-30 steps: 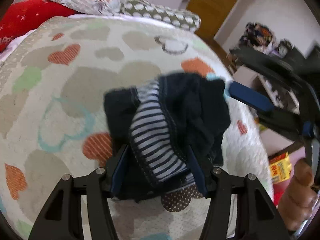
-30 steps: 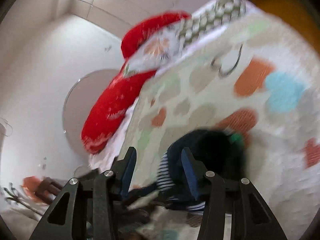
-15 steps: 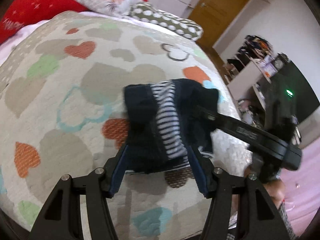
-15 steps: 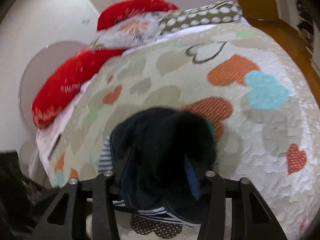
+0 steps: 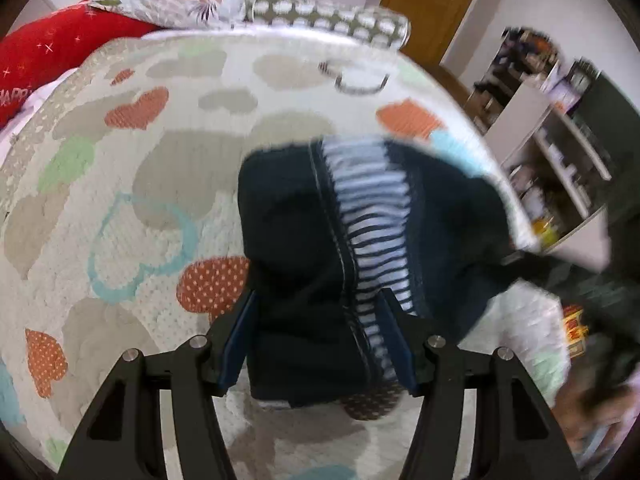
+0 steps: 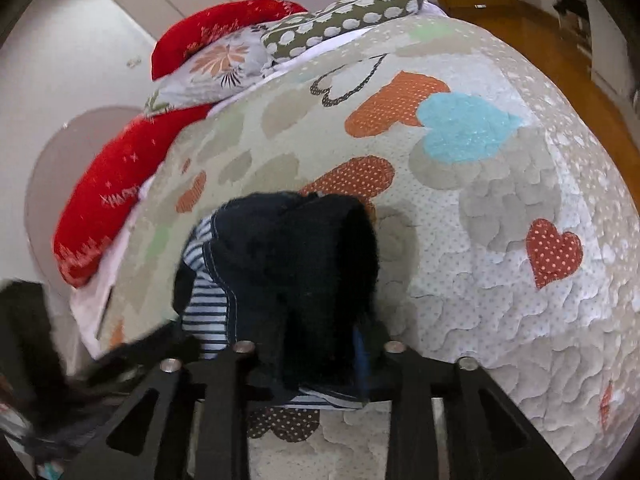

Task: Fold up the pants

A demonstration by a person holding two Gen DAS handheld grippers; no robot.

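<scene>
Both of your two-finger grippers meet on the small dark navy pants with the blue-and-white striped lining [image 5: 360,240], bunched into a compact bundle on the cream quilted bedspread printed with orange, teal and grey hearts [image 5: 120,184]. In the left wrist view the bundle fills the centre and runs down to 6 o'clock, where the left gripper [image 5: 316,344] has its blue pads against either side of the cloth, pinching the near edge at about half spread. A second ago that view showed the right tool reaching in from 3 o'clock; half a second ago it lay across the bundle; now only a dark blur of it remains near 4 o'clock.

In the right wrist view the right gripper [image 6: 308,364] sits at 6 o'clock with the dark fabric filling the space between its fingers. Its jaws clamped in and are now opening; whether the pads still press the cloth you cannot tell, since the fabric hides them. The camera has dropped from a high, blurred look at the wall to a close look down on the bundle.

A red cushion [image 6: 108,200], a floral pillow [image 6: 216,68] and a green spotted pillow [image 6: 352,12] lie from 10 to 12 o'clock, well apart from the work.

Judged from this, a fold has just been laid over and the right side is letting go, while your left hand anchors the stack
</scene>
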